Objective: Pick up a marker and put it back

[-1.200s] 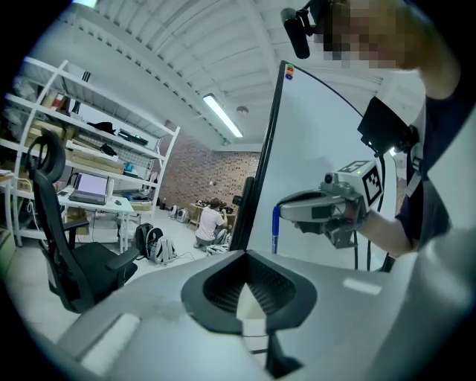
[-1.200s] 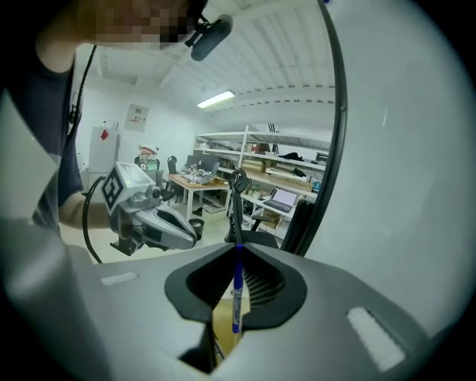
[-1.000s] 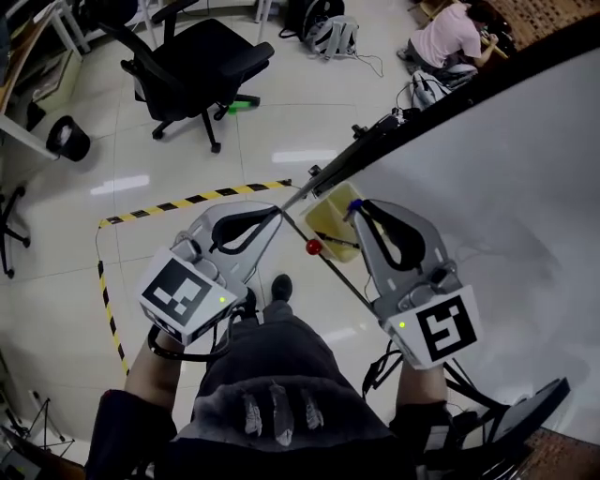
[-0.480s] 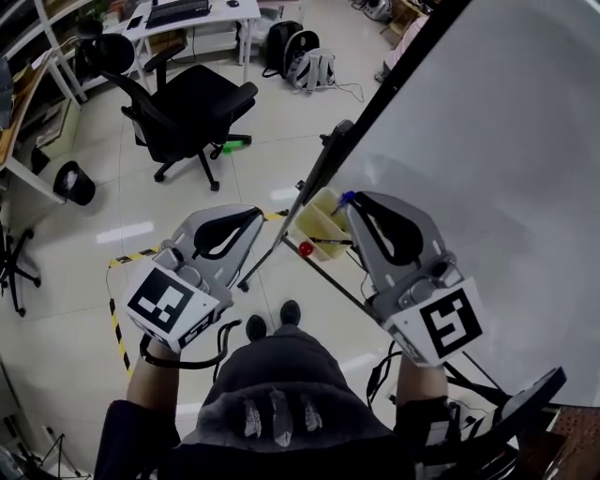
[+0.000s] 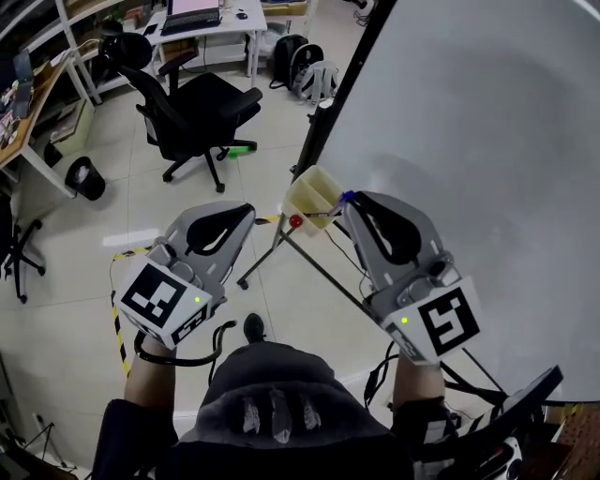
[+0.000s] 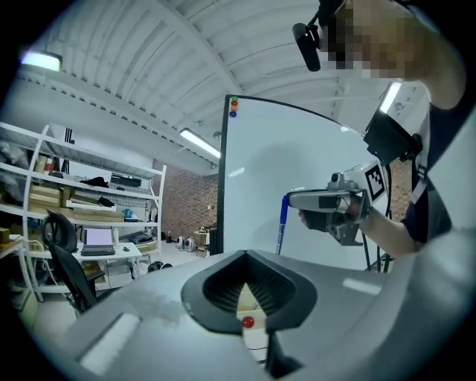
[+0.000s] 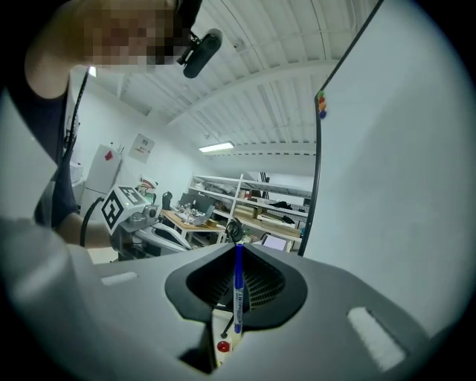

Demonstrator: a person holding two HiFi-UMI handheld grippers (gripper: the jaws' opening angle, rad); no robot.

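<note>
Right gripper [image 5: 351,203] pinched blue marker [image 7: 237,289], long axis upright. Yellow holder [image 5: 309,195] just below, toward left gripper [image 5: 242,214], pressed together, empty.

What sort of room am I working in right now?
Probably an office-style lab or workshop: a large white whiteboard on a stand, a black swivel office chair, a white desk and white metal shelving.
</note>
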